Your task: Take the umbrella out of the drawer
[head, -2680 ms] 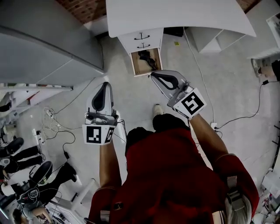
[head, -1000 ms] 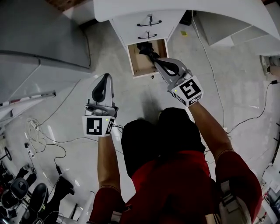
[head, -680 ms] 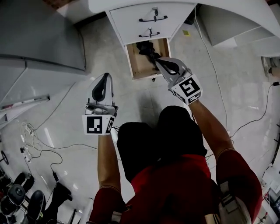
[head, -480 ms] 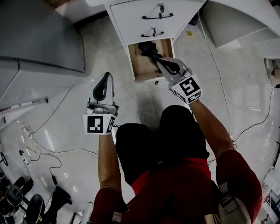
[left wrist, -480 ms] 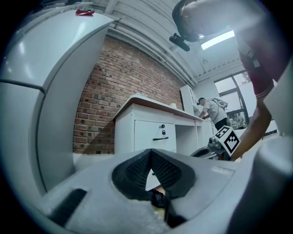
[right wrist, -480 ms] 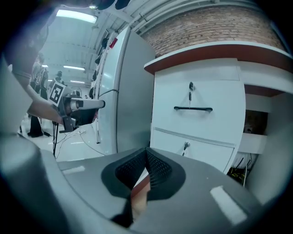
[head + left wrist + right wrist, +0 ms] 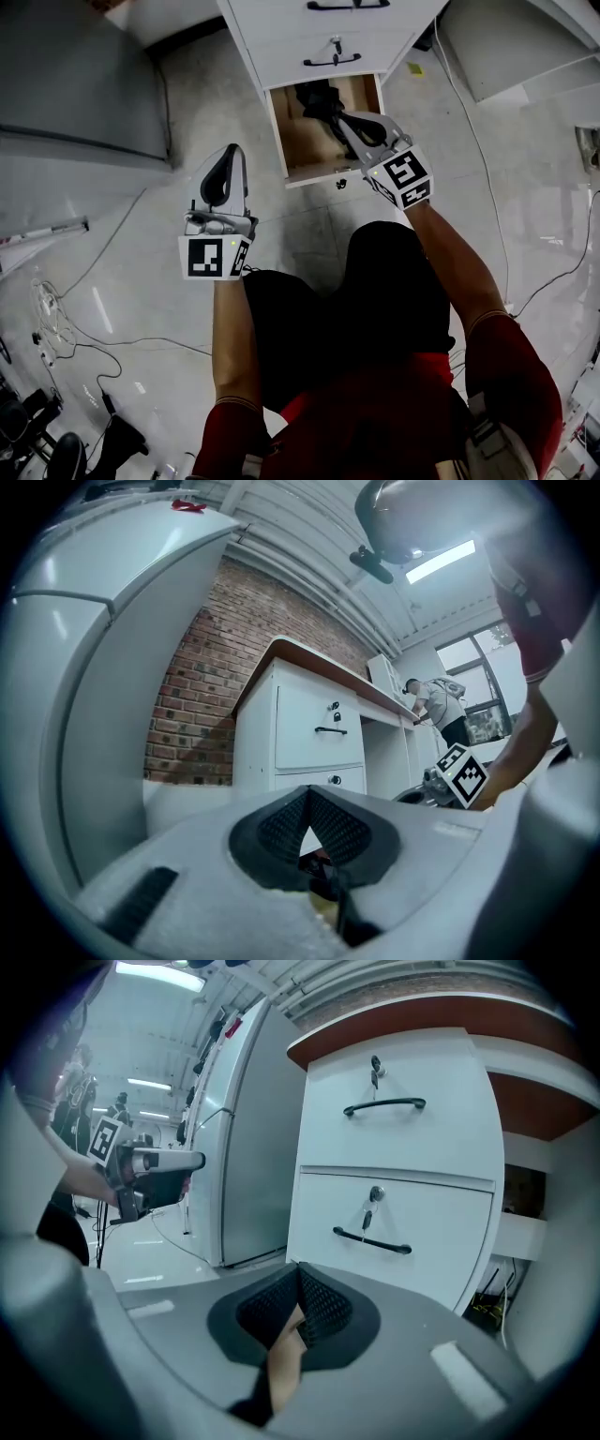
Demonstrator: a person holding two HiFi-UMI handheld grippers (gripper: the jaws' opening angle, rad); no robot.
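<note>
While both are closed, right gripper (image 7: 337,119) half-hides umbrella (image 7: 316,97) in drawer (image 7: 292,142), left gripper (image 7: 229,152) aside

Umbrella (image 7: 317,96) was partly hidden behind the right gripper (image 7: 339,120), far end lost in drawer (image 7: 323,172) shadow. Topmost handle (image 7: 339,5) was cut by the upper edge.

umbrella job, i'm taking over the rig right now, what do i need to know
Left gripper: shut, empty, held off to the side of the drawer.
Right gripper: shut, empty, over the drawer with its tips by the umbrella; I can't tell whether they touch.
Done: the bottom drawer is open, with the umbrella lying inside it.
To do: open the right jaws, grip the umbrella, and lift it out.
</note>
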